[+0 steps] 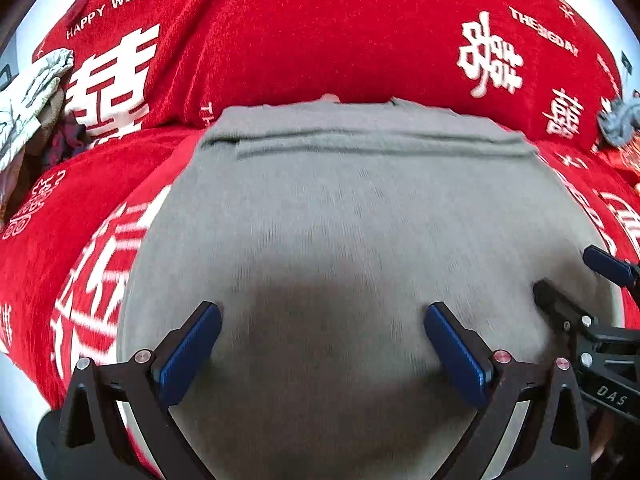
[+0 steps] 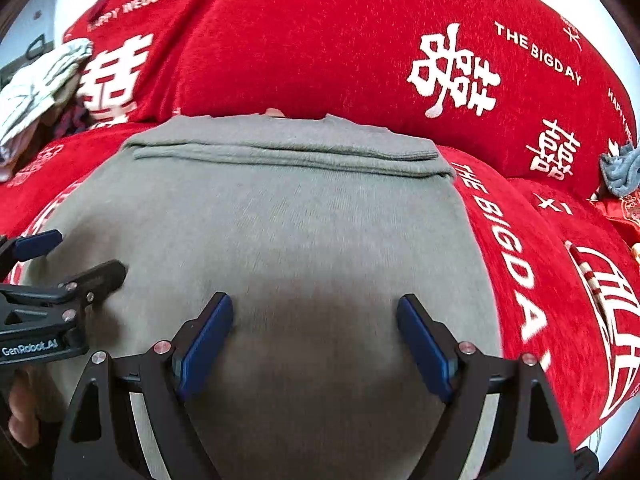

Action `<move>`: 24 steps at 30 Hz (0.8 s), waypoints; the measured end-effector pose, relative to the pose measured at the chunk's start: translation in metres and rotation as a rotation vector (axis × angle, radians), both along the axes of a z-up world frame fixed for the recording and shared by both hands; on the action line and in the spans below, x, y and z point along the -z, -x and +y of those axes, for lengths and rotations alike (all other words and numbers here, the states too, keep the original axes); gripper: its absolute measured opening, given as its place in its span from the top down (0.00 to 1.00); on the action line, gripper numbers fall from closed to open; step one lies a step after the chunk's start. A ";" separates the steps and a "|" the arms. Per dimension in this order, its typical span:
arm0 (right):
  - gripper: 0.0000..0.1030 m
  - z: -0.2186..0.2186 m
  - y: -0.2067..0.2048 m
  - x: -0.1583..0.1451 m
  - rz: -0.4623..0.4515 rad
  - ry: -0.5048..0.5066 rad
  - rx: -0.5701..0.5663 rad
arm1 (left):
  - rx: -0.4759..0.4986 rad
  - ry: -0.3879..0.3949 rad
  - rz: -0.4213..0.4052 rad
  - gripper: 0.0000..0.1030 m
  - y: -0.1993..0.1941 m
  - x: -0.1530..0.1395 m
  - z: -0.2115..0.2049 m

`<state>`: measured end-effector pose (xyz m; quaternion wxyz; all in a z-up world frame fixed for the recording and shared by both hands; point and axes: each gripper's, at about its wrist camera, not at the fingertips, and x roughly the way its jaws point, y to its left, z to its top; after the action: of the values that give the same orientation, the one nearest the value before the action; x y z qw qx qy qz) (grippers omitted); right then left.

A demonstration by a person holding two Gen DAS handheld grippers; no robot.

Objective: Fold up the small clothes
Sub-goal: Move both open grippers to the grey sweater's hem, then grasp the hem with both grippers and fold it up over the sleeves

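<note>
Just a grey garment (image 1: 360, 208) on red cover (image 1: 280, 40).

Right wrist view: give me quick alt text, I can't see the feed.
A grey garment lies flat on a red printed cover, its far edge folded. The right gripper hovers open above it; the left gripper is at the left edge.

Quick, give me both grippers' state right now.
Left gripper: open, empty, over the grey garment.
Right gripper: open, empty, over the same garment.
</note>
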<state>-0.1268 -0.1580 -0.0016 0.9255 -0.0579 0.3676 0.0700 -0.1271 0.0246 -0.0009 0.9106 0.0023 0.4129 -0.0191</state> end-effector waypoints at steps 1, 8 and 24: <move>0.12 -0.002 0.004 0.002 0.022 -0.002 -0.019 | 0.007 0.002 0.005 0.01 0.007 0.001 0.000; 0.11 -0.007 0.050 0.010 0.030 0.077 -0.141 | 0.125 -0.047 0.105 0.01 0.040 0.011 -0.005; 0.09 -0.057 0.084 0.021 0.196 0.107 -0.030 | -0.136 0.254 0.363 0.01 0.050 0.034 0.108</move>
<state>-0.2109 -0.2152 -0.0222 0.8795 -0.1058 0.4587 0.0694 -0.1772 0.1326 -0.0353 0.8136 -0.1435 0.5633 -0.0093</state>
